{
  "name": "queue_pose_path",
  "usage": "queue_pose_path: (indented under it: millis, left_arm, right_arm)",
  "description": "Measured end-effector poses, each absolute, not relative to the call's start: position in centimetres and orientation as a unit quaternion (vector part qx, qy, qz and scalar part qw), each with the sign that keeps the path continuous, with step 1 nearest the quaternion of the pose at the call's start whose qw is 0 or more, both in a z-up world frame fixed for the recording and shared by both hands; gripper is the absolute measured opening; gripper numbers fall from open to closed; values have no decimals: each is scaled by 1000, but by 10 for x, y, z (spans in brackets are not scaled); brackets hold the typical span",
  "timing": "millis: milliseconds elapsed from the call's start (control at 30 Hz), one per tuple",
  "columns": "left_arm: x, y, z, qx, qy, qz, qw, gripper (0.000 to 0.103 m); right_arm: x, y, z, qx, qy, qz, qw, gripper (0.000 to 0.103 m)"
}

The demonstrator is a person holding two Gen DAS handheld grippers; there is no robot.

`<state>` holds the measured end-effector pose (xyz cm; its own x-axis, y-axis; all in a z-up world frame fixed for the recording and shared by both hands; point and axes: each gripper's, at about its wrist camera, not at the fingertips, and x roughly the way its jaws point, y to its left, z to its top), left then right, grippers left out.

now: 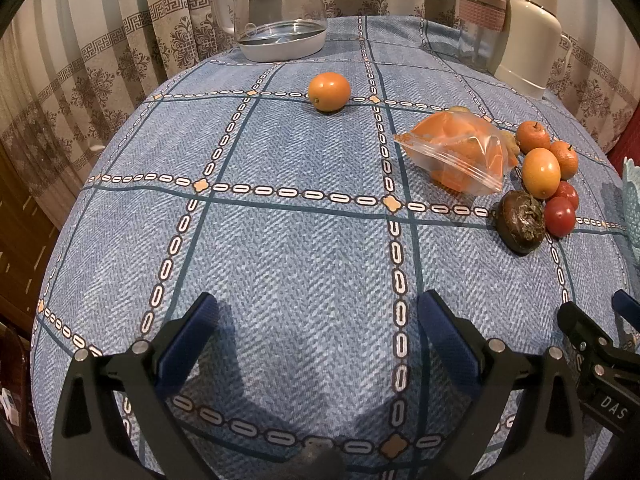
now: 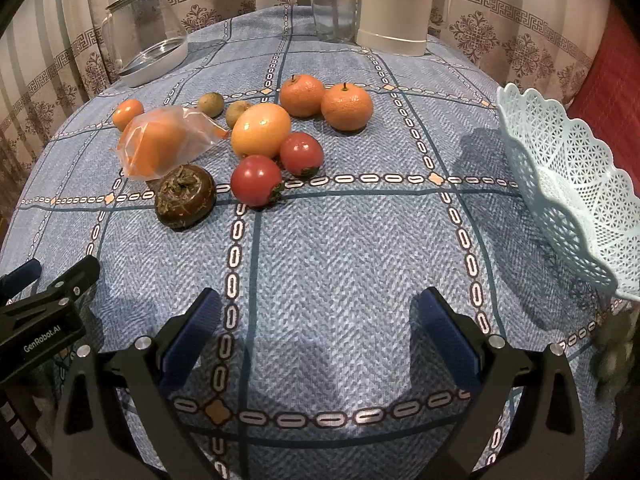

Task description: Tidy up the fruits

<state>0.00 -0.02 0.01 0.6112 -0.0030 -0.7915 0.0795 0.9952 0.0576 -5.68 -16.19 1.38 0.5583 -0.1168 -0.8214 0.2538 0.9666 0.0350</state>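
Fruit lies on a blue checked tablecloth (image 2: pixel 340 248). In the right wrist view a yellow-orange fruit (image 2: pixel 261 131), two tomatoes (image 2: pixel 256 180) (image 2: pixel 301 154), two mandarins (image 2: pixel 346 107) (image 2: pixel 301 95), a dark brown fruit (image 2: pixel 185 196), two small brown fruits (image 2: pixel 211 104) and a clear bag with orange pieces (image 2: pixel 162 144) sit together. A lone orange fruit (image 1: pixel 329 91) rests apart, far from my left gripper (image 1: pixel 316 316). A pale blue lattice basket (image 2: pixel 568 184) stands at the right, tilted. Both my left gripper and my right gripper (image 2: pixel 320 312) hover open over bare cloth, holding nothing.
At the table's back stand a glass kettle (image 1: pixel 276 8), a clear tumbler with a pink band (image 2: pixel 332 4) and a cream thermos jug (image 2: pixel 394 4). Patterned curtains hang behind. A red surface (image 2: pixel 612 96) lies beyond the basket. The table edge curves away on the left.
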Motion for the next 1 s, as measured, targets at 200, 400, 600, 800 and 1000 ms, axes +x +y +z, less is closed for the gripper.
queue_pose_path:
  millis: [200, 400, 600, 800, 1000]
  left_arm:
    - [0, 0, 0, 44, 440, -22, 896, 98]
    - [1, -1, 0, 44, 440, -23, 896, 98]
    - [1, -1, 0, 43, 440, -23, 896, 98]
    - [1, -2, 0, 43, 440, -23, 896, 98]
    - [1, -1, 0, 43, 440, -23, 896, 98]
  right_arm:
    - [-57, -162, 14, 75, 458, -105, 880, 101]
    - [-57, -160, 15, 78, 457, -108, 879, 101]
    - [-57, -162, 14, 76, 458, -109, 879, 101]
    - [-58, -163, 14, 79, 457, -106, 879, 101]
    - [-56, -160, 13, 76, 459, -104, 879, 101]
